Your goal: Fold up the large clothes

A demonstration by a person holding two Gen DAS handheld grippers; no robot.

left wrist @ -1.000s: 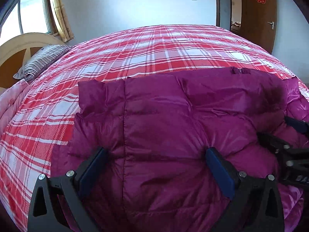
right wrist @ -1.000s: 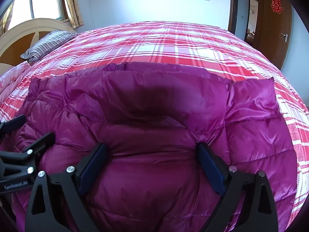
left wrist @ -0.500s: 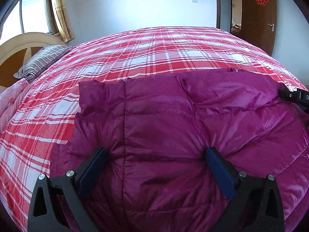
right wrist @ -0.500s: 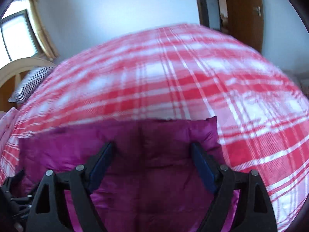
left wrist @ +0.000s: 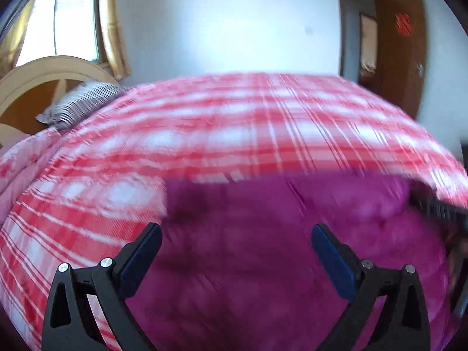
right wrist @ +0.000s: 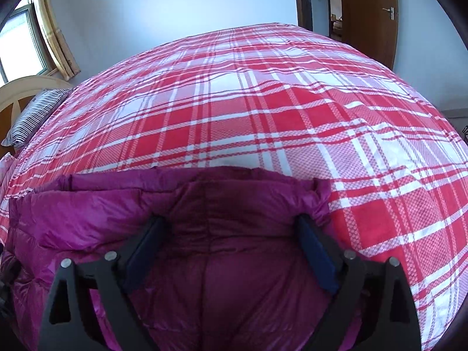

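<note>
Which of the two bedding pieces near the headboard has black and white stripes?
The striped pillow, leaning by the wooden headboard; the pink quilt beside it is plain pale pink.

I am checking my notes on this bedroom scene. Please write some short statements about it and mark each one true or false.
1. The purple down jacket lies on the red plaid bedspread. True.
2. The striped pillow lies on the jacket. False: it lies apart, by the headboard.
3. The right gripper has its fingers spread wide over the jacket. True.
4. The wooden door is painted white. False: it is brown.
</note>
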